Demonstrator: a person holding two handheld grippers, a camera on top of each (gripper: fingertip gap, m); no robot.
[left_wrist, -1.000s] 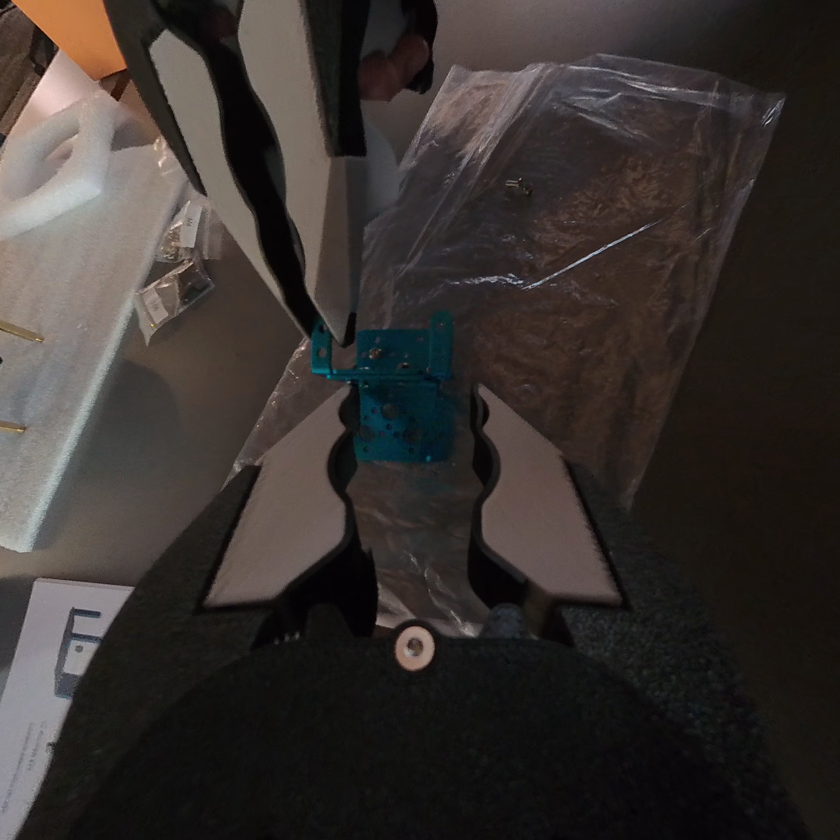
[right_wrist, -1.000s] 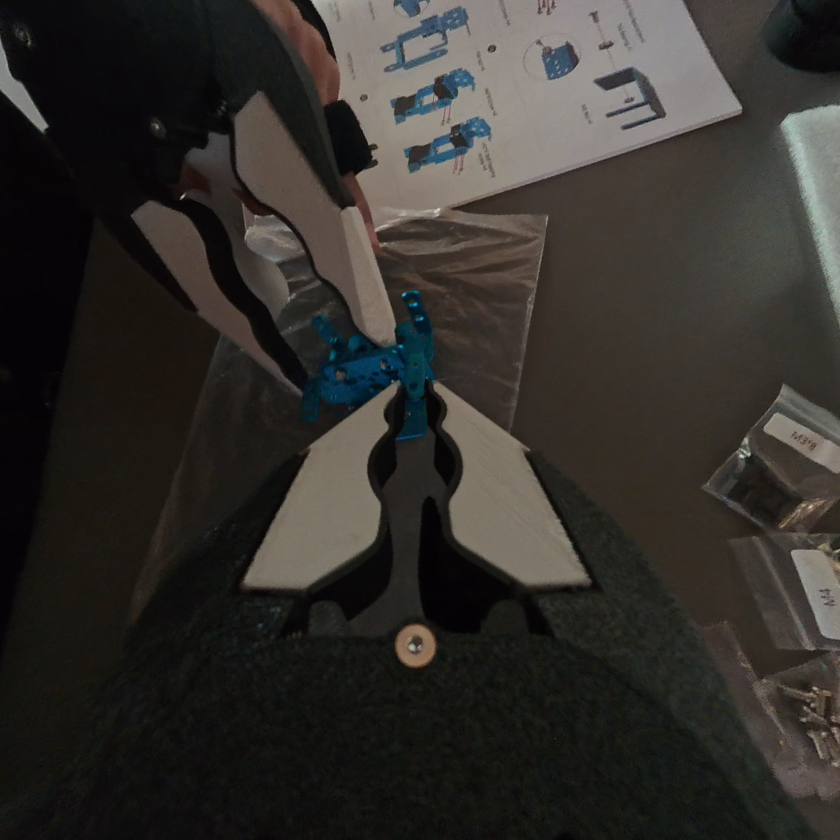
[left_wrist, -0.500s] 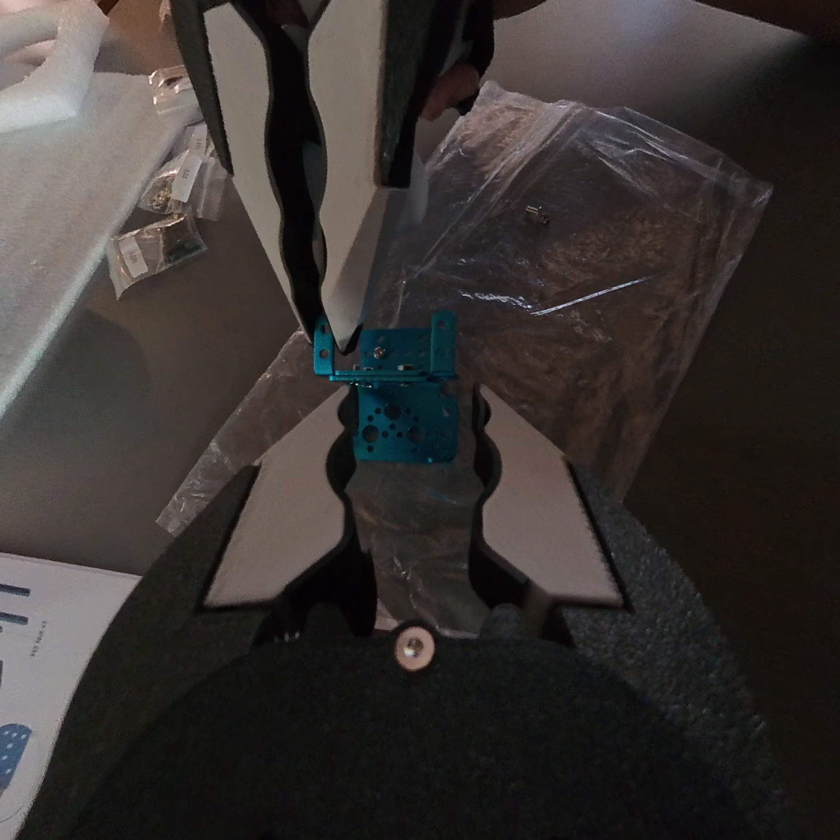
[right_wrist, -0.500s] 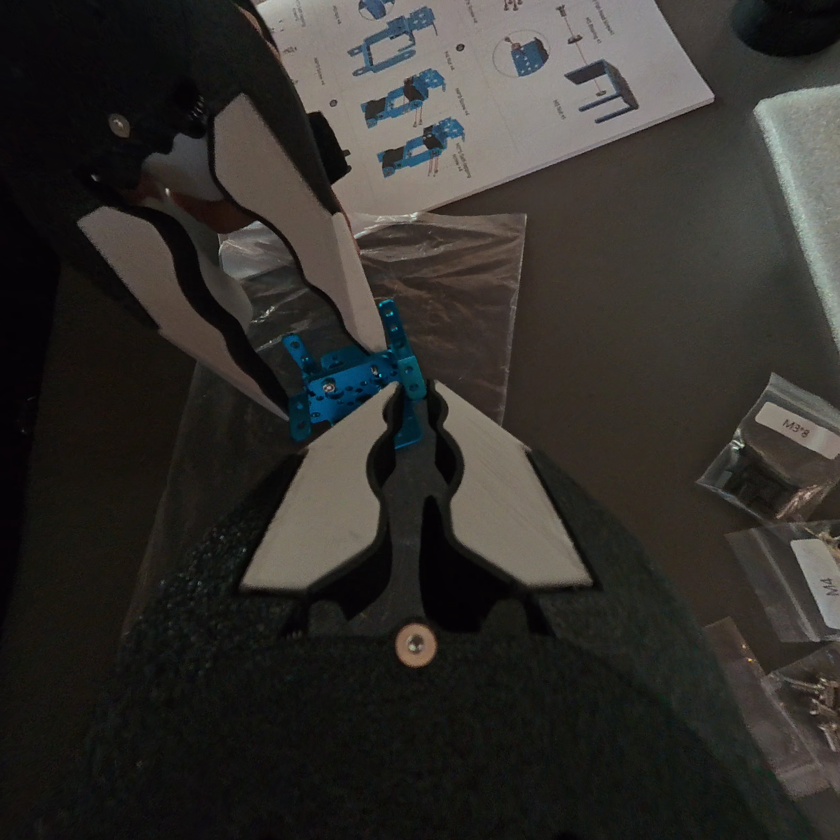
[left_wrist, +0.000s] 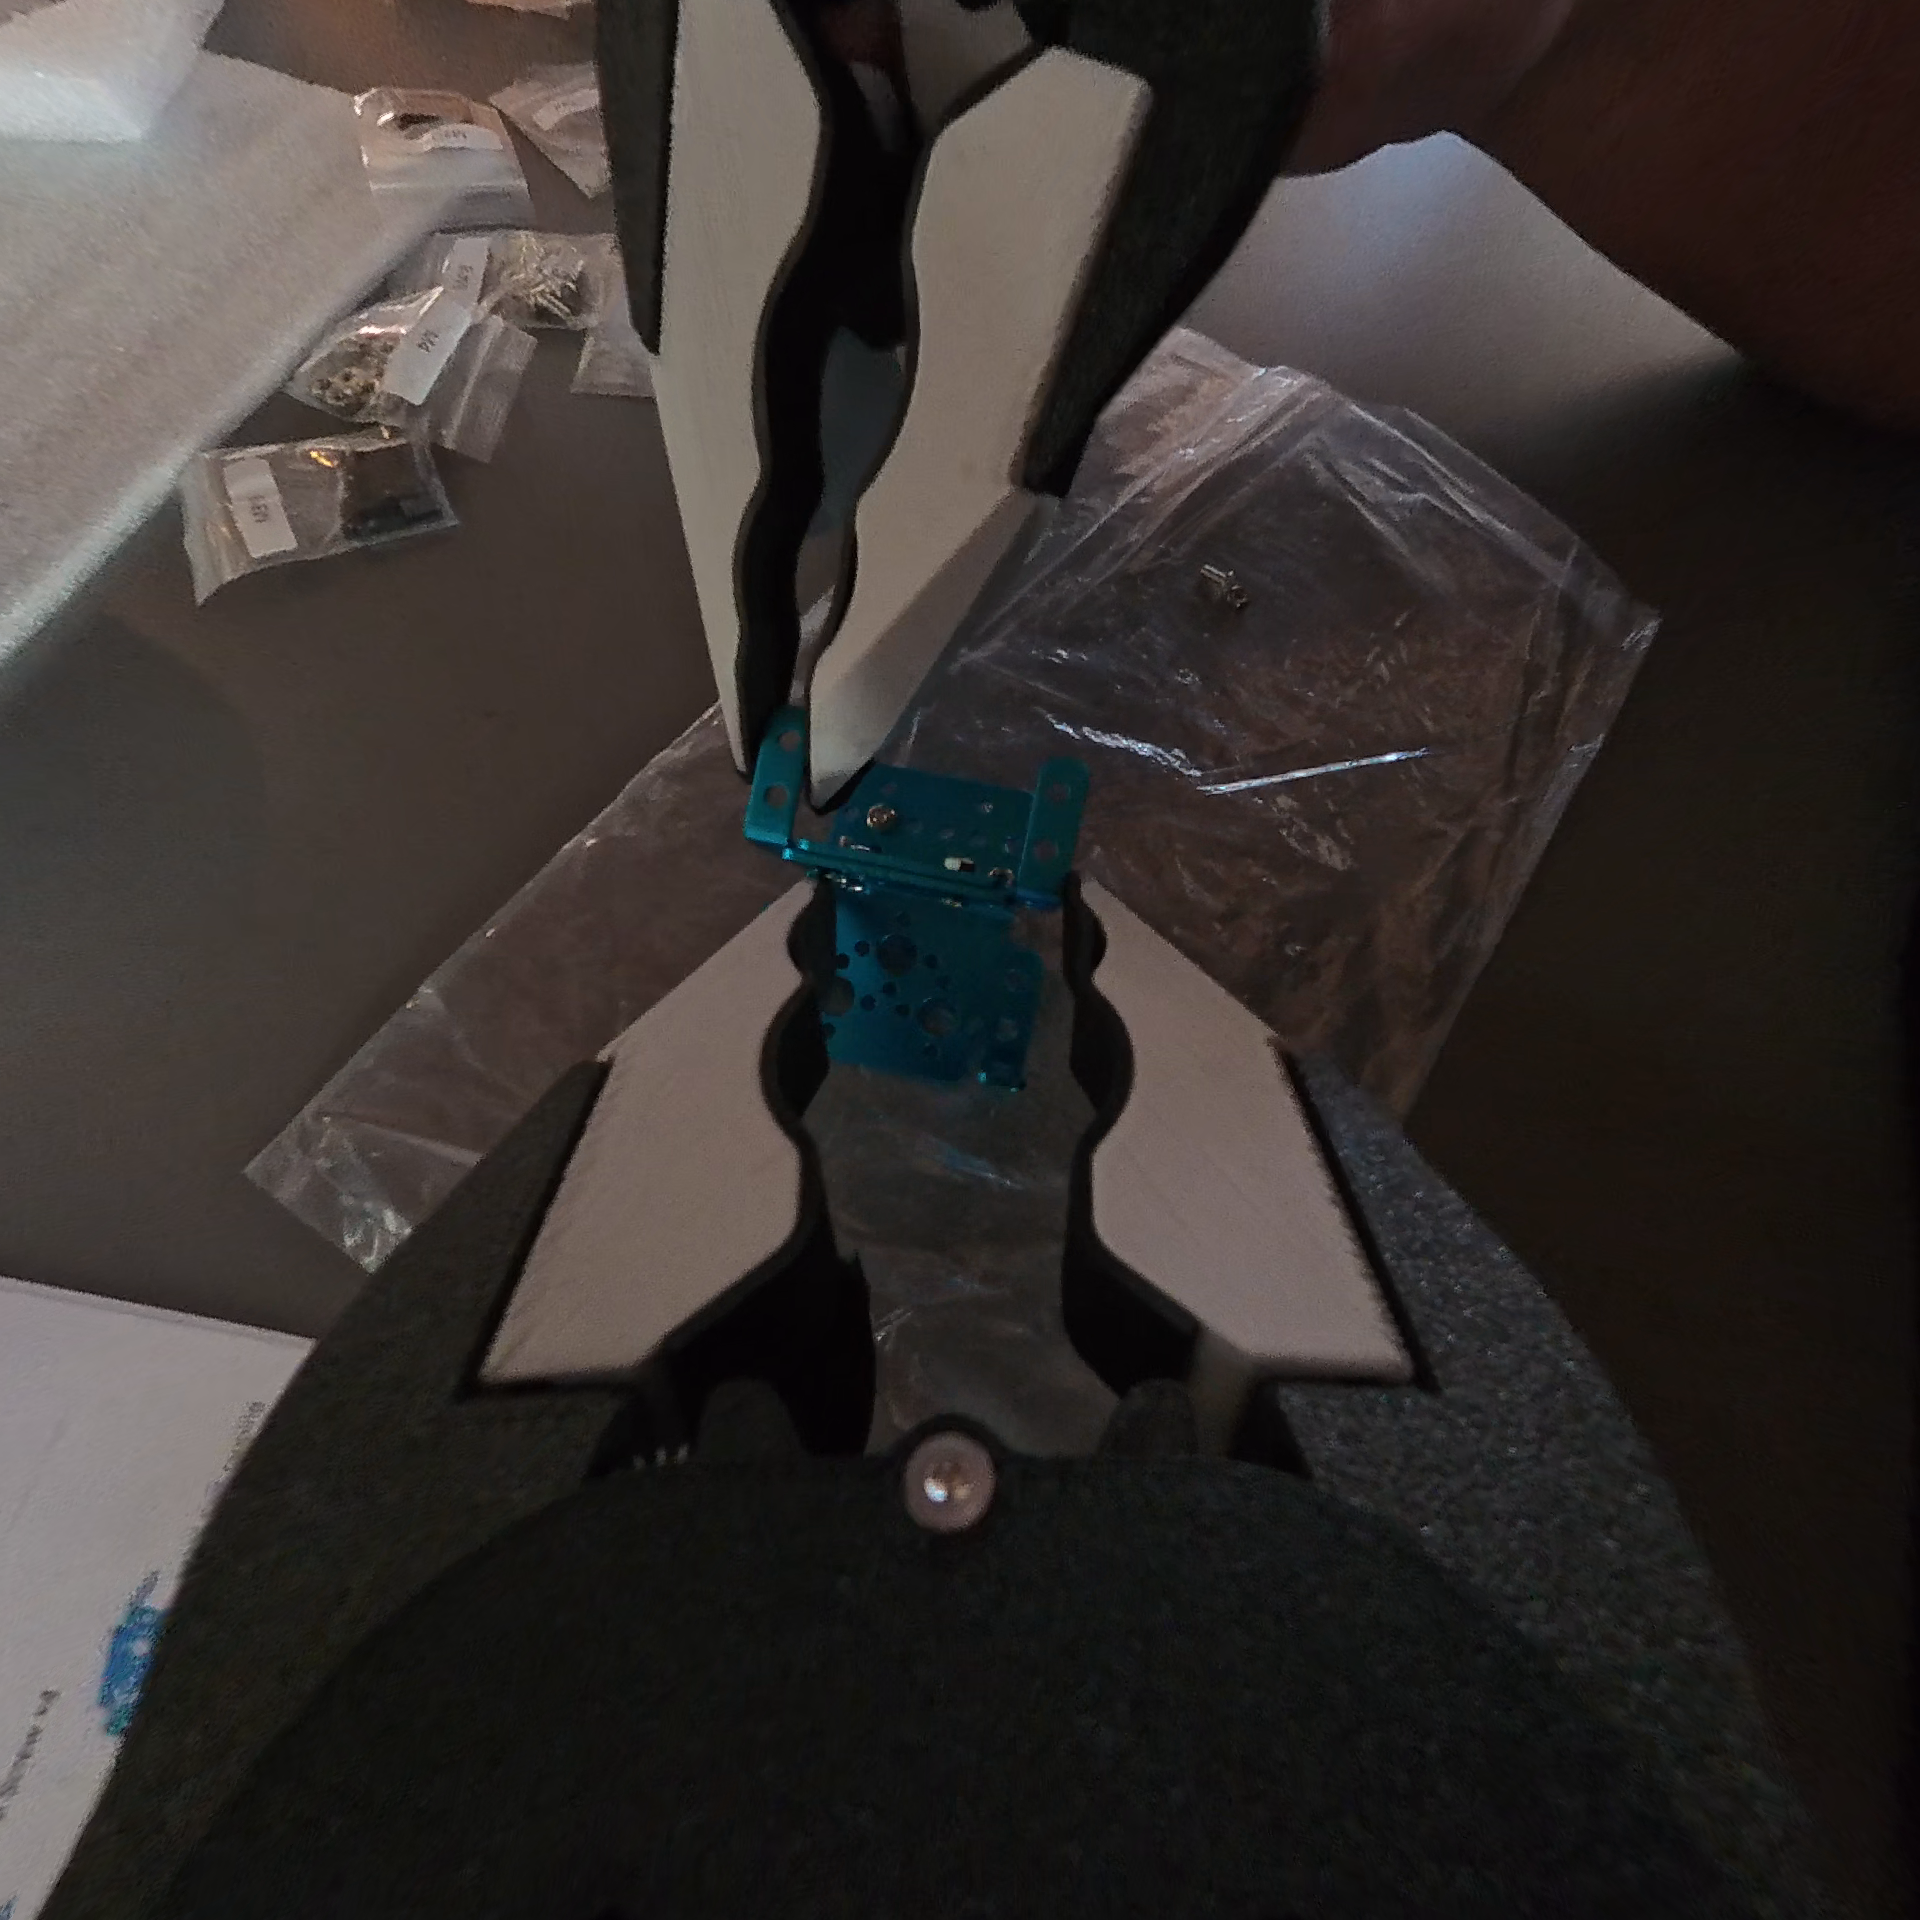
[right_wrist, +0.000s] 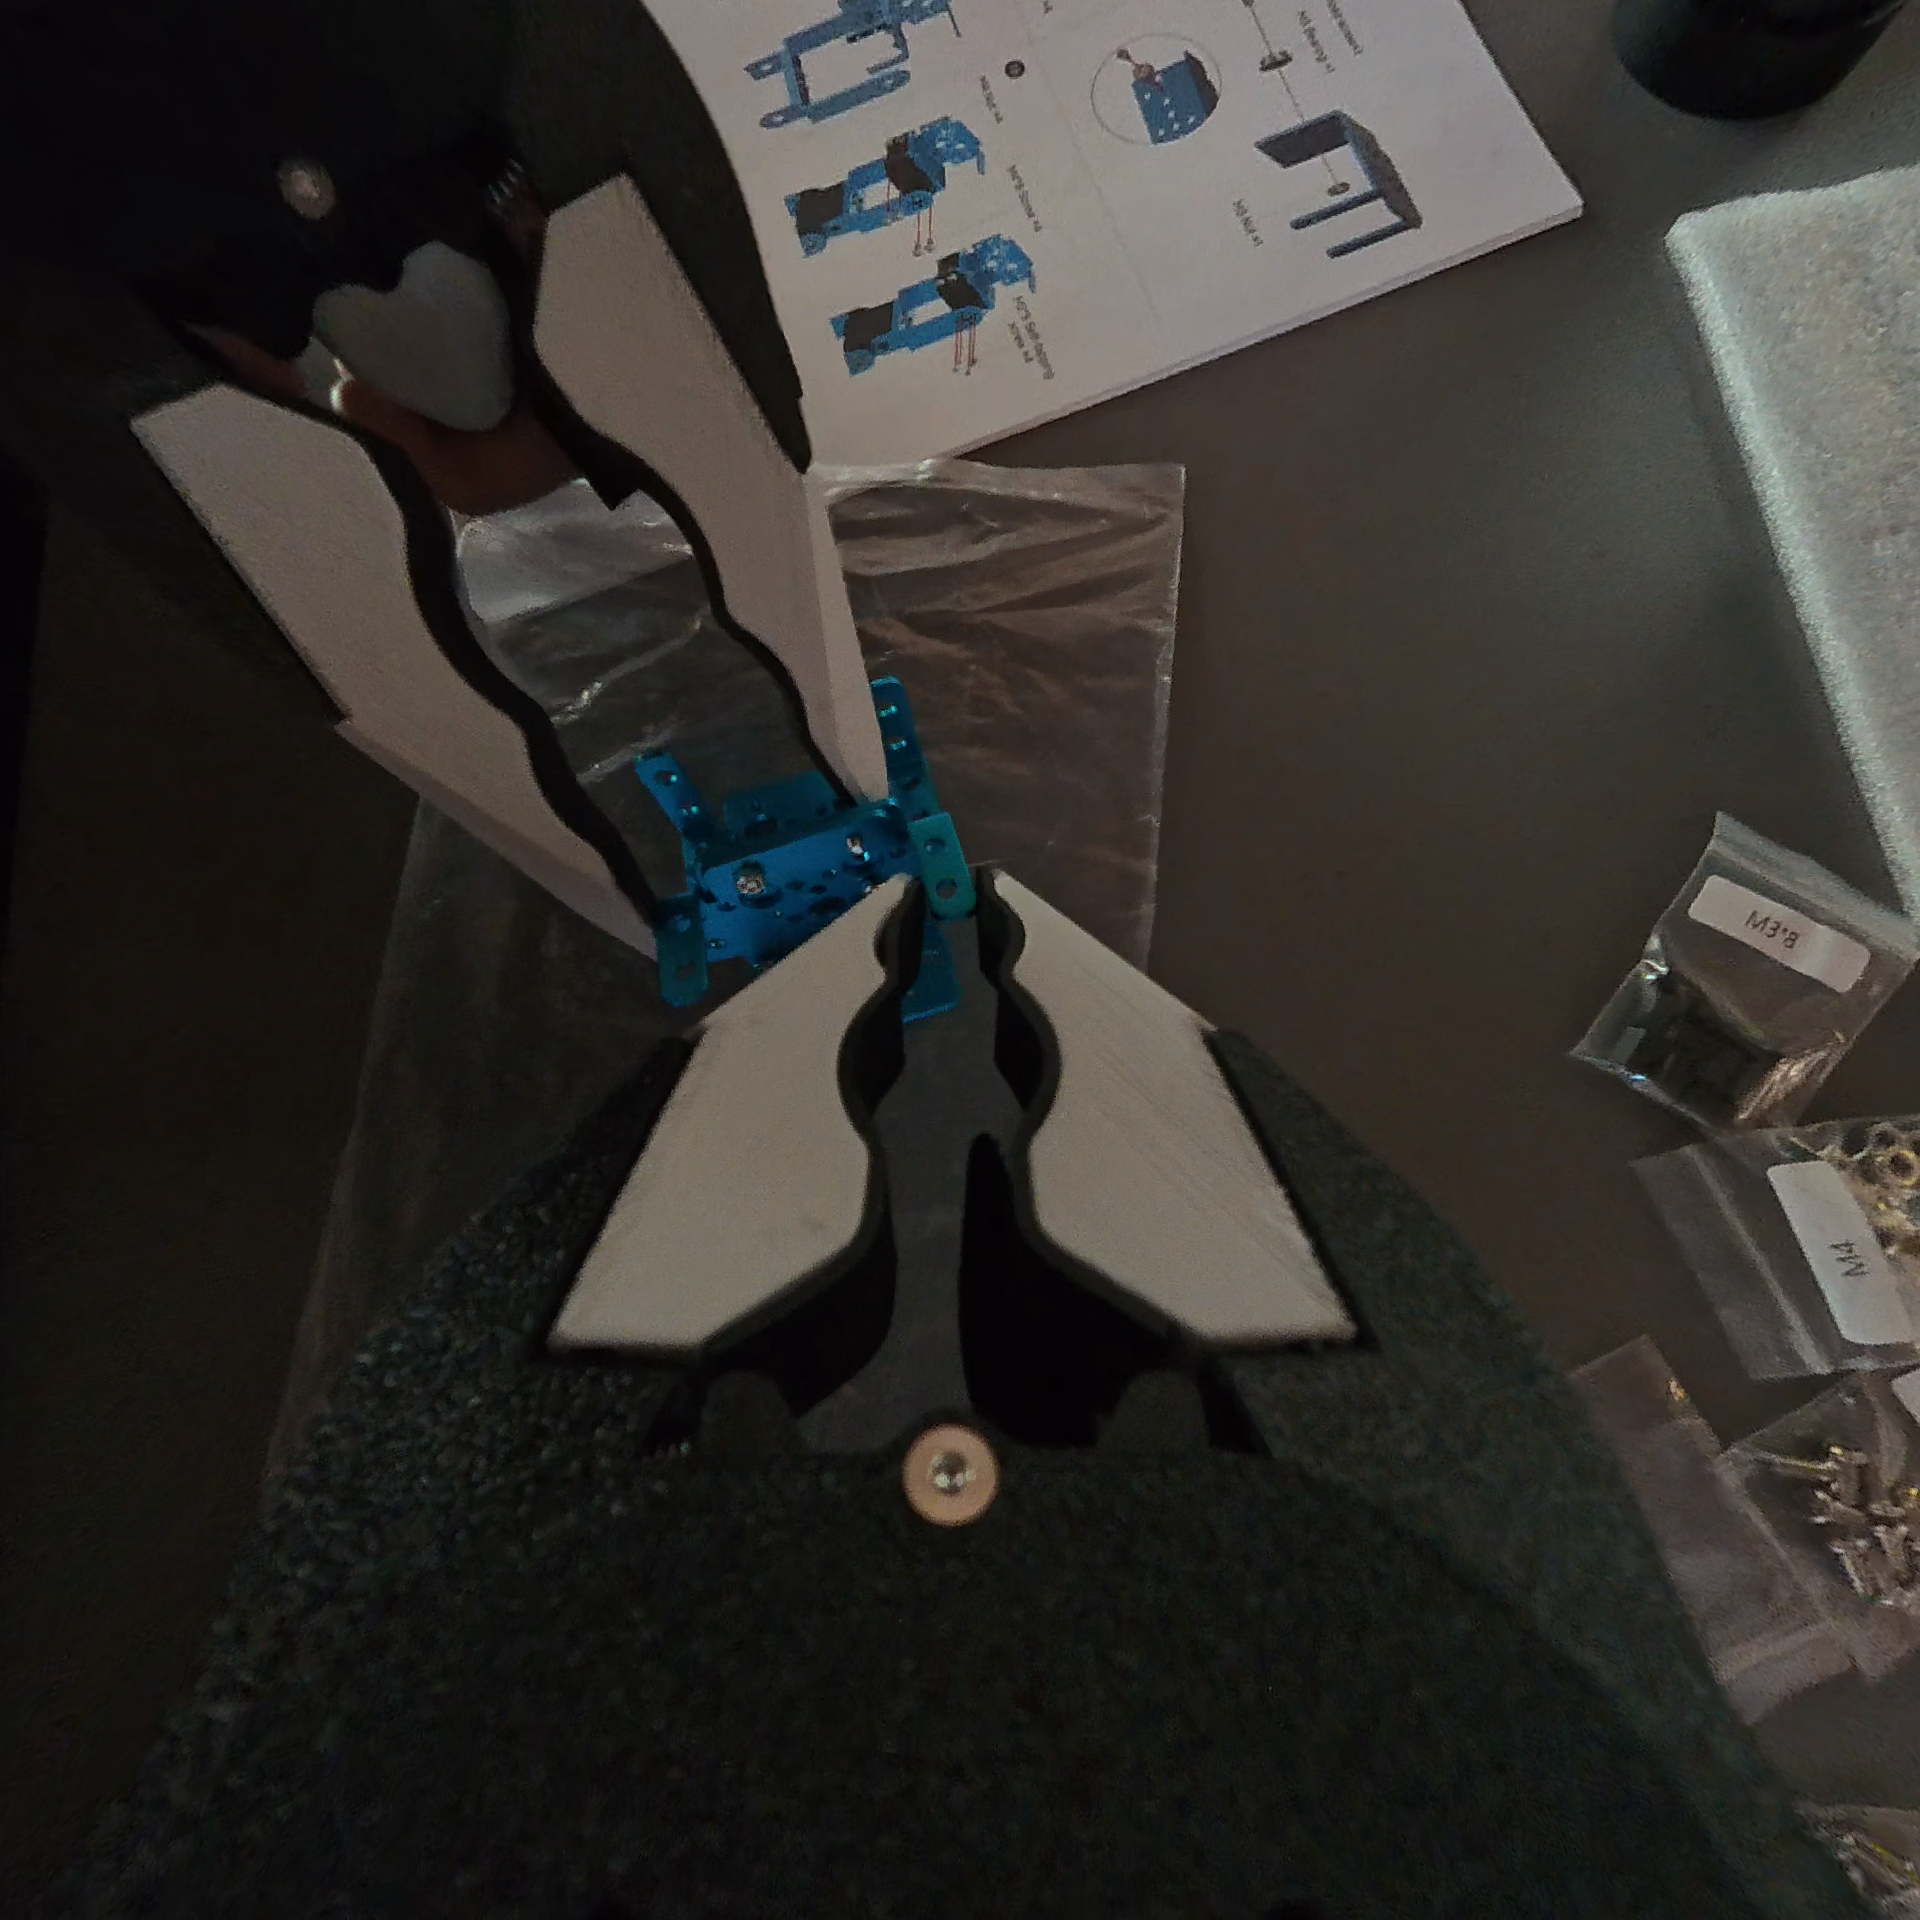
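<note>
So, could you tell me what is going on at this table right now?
A person works two hand-held tools on a small blue metal bracket assembly above a clear plastic bag. The left tool grips the perforated plate by its sides; the right tool pinches one upright tab. Small bags of hardware, an instruction sheet and white foam lie around.

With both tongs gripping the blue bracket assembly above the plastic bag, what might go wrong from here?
1. The right tongs pinch only one thin tab of the blue bracket assembly, so it might twist or slip out.
2. The left tongs hold its flat plate by the edges; opposing pulls might strain the screwed joint.
3. If dropped, it would land on the slippery plastic bag.
</note>
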